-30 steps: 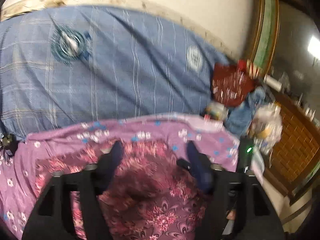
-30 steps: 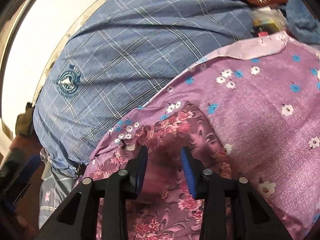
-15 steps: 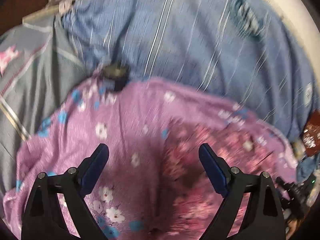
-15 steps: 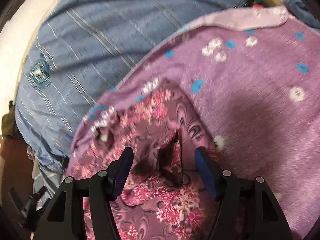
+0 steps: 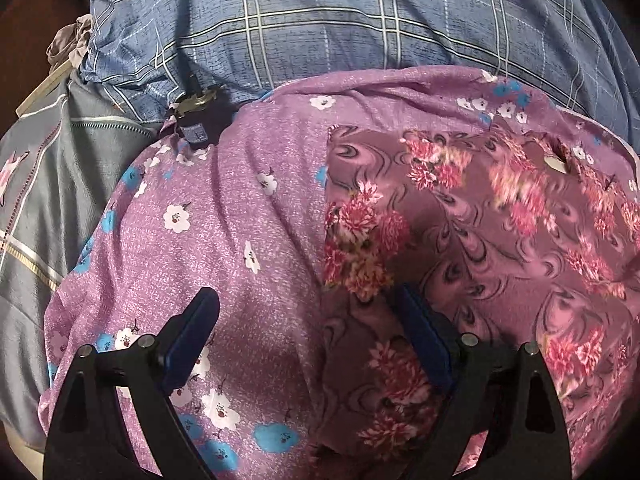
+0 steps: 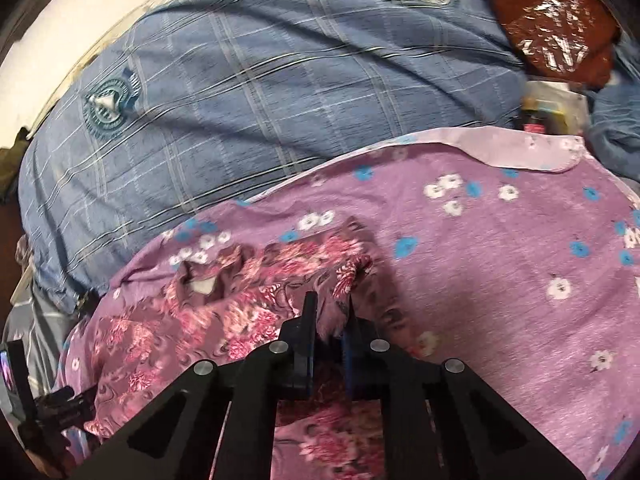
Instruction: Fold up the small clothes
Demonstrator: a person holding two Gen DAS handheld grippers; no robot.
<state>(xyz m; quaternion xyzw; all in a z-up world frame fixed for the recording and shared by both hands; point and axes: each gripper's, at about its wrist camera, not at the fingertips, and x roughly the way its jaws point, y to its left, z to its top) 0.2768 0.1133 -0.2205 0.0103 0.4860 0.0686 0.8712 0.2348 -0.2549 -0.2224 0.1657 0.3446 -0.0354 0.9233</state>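
Note:
A small maroon garment (image 5: 460, 220) with pink flowers lies on a purple flowered sheet (image 5: 200, 220). My left gripper (image 5: 306, 294) hangs open and wide over the garment's left edge, one finger (image 5: 420, 328) above the garment and the other above the sheet. In the right wrist view the garment (image 6: 248, 312) is rumpled, with a white label showing at its neck. My right gripper (image 6: 330, 304) is closing, and its narrow jaws pinch a raised fold of that garment.
A blue checked bedcover (image 5: 340, 12) fills the far side and shows round badges (image 6: 106, 106). A grey cloth (image 5: 48, 184) lies at the left, with a small dark object (image 5: 198, 120) on the sheet's edge. A red-brown packet (image 6: 556, 40) and clutter sit far right.
The left gripper let go of the garment, opened wide and swung down over its left edge. The right jaws spread, then closed on a fold of the garment.

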